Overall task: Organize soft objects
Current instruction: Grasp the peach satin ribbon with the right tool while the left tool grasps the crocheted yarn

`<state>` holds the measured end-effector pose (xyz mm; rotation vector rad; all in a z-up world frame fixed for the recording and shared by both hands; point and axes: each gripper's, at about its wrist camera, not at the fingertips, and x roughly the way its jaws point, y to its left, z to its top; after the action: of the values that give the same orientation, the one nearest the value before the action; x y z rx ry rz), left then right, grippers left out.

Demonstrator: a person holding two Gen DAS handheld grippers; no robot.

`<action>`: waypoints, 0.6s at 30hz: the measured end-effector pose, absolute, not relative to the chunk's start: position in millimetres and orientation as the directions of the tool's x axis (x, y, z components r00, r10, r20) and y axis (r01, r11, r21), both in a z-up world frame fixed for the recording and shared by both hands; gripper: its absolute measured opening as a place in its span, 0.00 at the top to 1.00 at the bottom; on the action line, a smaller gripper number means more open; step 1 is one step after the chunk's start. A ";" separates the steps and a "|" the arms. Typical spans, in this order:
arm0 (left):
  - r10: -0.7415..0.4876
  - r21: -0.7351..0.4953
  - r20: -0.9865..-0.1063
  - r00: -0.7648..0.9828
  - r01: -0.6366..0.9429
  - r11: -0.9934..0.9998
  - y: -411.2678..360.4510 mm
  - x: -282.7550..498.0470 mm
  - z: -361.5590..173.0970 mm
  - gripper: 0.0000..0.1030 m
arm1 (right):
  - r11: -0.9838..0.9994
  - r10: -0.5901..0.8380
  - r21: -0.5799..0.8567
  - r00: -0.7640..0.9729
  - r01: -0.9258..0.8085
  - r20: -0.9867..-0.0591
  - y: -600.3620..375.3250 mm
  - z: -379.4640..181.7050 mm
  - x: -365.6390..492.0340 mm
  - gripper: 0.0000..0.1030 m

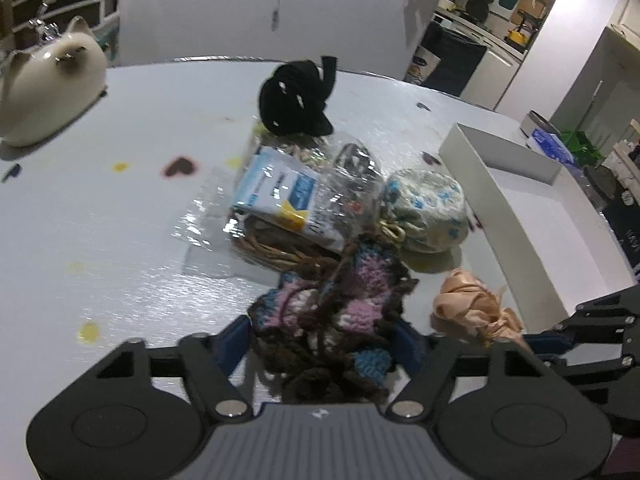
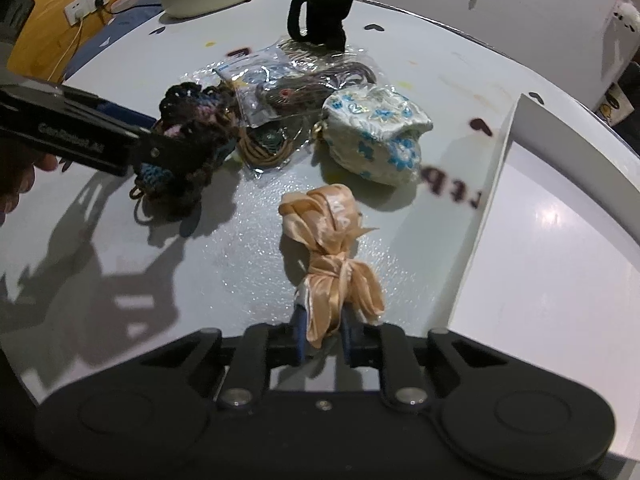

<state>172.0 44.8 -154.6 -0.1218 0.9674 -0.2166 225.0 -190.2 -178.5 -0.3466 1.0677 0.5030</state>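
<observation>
- A round white table [image 2: 208, 240] with a glossy, lightly pebbled top carries scattered heart and blob stickers; beyond it stand white cabinet doors, a kitchen nook and, in the right wrist view, a wooden wall with a white socket plate.
- Nearest the right wrist camera, the right gripper [image 2: 322, 342] has its blue pads pinched together on the tail of a peach satin ribbon bundle [image 2: 332, 240]. The bundle's long axis runs straight away from the gripper, knotted in the middle, with a looped head at the far end lying on the table.
- Nearest the left wrist camera, the left gripper [image 1: 322, 338] has a crocheted piece [image 1: 340, 312] between its blue pads (brown edging, pink, blue and white yarn, a loose brown cord trailing). The piece fills the gap, but I cannot tell whether the pads press on it. White lettering on the gripper's black side shows in the right wrist view, too blurred to read with certainty.
- An open white box [image 1: 532, 216] lies to the right, shallow and rectangular; dark letters on the table beside its wall read roughly "LEP", upside down.
- Farther out sit a quilted cream pouch with blue flowers [image 2: 376, 132], clear plastic bags [image 1: 304, 196] holding a blue-and-white printed card and coiled cords, then a black knitted item [image 1: 296, 100].
- At the far edge rests a glossy cream cat-shaped figure [image 1: 52, 88].
</observation>
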 end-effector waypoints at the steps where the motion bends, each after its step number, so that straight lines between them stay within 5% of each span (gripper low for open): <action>1: -0.249 -0.210 -0.803 0.541 0.133 0.969 43.7 173.2 -155.6 0.40 | 0.838 0.225 -0.025 0.387 -0.545 -0.894 -189.9 -178.3 224.0 0.85; 8: -0.268 -0.233 -0.797 0.541 0.134 0.963 36.4 168.3 -155.0 0.54 | 0.854 0.247 0.005 0.398 -0.520 -0.883 -189.3 -174.2 213.4 0.87; 18: -0.254 -0.257 -0.758 0.601 0.083 0.963 43.4 138.6 -128.7 0.57 | 0.874 0.282 0.017 0.480 -0.485 -0.831 -191.4 -150.5 204.3 0.87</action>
<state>138.6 43.4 -128.7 -0.2037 0.9067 -0.1964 204.3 -191.4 -150.5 -0.2333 0.9634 0.4727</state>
